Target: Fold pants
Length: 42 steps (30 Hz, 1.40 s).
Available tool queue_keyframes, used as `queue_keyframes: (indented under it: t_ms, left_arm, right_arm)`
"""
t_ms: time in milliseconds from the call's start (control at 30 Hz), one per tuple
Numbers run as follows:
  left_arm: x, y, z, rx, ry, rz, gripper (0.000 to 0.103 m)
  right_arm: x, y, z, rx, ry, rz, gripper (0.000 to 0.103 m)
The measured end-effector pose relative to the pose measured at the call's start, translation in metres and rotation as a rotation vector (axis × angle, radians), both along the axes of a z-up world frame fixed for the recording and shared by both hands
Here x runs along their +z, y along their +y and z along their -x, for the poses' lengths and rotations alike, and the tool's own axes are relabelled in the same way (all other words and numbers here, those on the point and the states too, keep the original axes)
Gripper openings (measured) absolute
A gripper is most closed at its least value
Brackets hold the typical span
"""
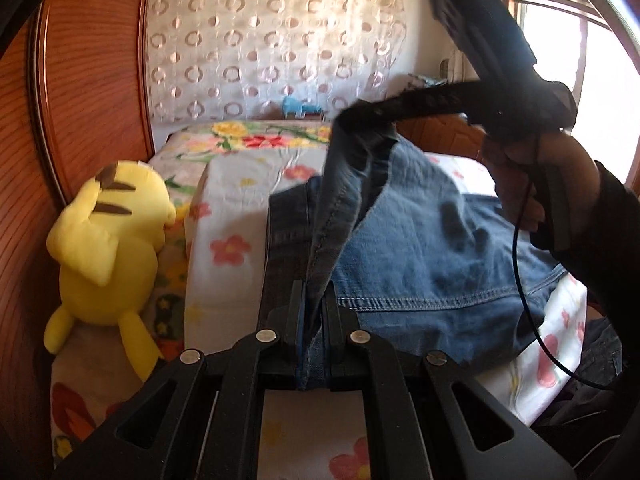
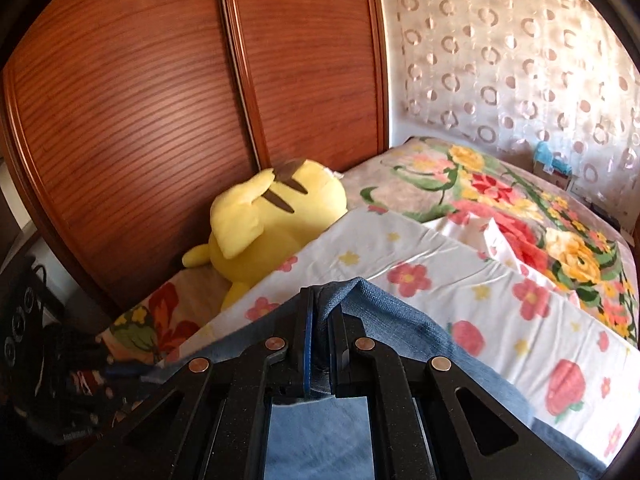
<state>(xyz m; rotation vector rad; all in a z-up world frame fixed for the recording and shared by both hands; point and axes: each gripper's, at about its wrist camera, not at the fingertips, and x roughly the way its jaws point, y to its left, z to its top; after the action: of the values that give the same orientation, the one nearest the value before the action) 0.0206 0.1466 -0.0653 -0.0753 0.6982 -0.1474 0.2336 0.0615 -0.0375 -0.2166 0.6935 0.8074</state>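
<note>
Blue denim pants lie on a white flowered sheet on the bed, with one end lifted off it. My left gripper is shut on an edge of the denim, which runs up between its fingers. In the left wrist view my right gripper, held by a hand, is shut on another part of the raised edge, higher and farther away. The right wrist view shows my right gripper shut on a fold of the pants, the cloth draping down to the right.
A yellow plush toy lies at the bed's left side against a wooden wardrobe. A flowered blanket covers the far part of the bed. A patterned curtain hangs behind. A black cable dangles from the right hand.
</note>
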Motion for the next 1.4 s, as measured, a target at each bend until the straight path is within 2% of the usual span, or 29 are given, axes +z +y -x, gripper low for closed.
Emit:
queue_keyframes:
  t_ms: [200,333,400,433,500,567,600,633,867,933,1033,1133,1333,1400]
  left_arm:
    - [-0.015,0.004,0.002,0.014,0.039,0.004,0.008]
    - [-0.019,0.009,0.003,0.026,0.05,0.019,0.008]
    - [-0.02,0.011,0.002,0.03,0.052,0.03,0.008]
    - [-0.02,0.011,0.001,0.031,0.057,0.029,0.008]
    - [-0.022,0.009,0.0,0.032,0.061,0.019,0.012]
    - [-0.022,0.008,-0.001,0.032,0.06,0.019,0.022]
    - [-0.022,0.008,-0.001,0.033,0.059,0.02,0.034]
    - [-0.022,0.009,-0.001,0.037,0.055,0.02,0.047]
    - [-0.013,0.006,-0.002,0.04,0.021,0.018,0.065]
    - [-0.009,0.002,-0.003,0.039,0.007,0.018,0.075]
    - [-0.005,-0.007,-0.005,0.031,-0.007,0.013,0.075]
    - [-0.002,-0.017,-0.008,0.031,-0.024,0.001,0.075]
    - [-0.011,-0.039,-0.015,-0.006,-0.005,-0.017,0.075]
    - [-0.016,-0.043,-0.016,-0.015,0.008,-0.018,0.075]
  right_arm:
    - [-0.01,0.037,-0.008,0.009,0.027,0.012,0.005]
    - [-0.014,0.044,-0.011,0.004,0.05,0.023,0.006]
    - [-0.012,0.039,-0.012,-0.004,0.07,0.025,0.024]
    - [-0.01,0.037,-0.012,-0.011,0.066,0.034,0.029]
    - [-0.002,0.028,-0.008,-0.016,0.057,0.027,0.048]
    - [0.008,0.014,-0.004,-0.022,0.04,0.006,0.061]
    - [0.012,0.006,-0.002,-0.026,0.029,-0.005,0.062]
    - [0.017,-0.005,0.0,-0.036,0.016,-0.014,0.062]
    - [0.024,-0.086,0.023,-0.161,-0.061,0.001,0.062]
    - [0.023,-0.108,0.031,-0.198,-0.072,0.001,0.062]
    - [0.017,-0.137,0.042,-0.245,-0.073,0.003,0.062]
    - [0.006,-0.152,0.041,-0.279,-0.036,0.007,0.062]
    - [-0.033,-0.145,0.021,-0.313,0.115,0.0,0.044]
    - [-0.044,-0.136,0.014,-0.321,0.164,-0.007,0.032]
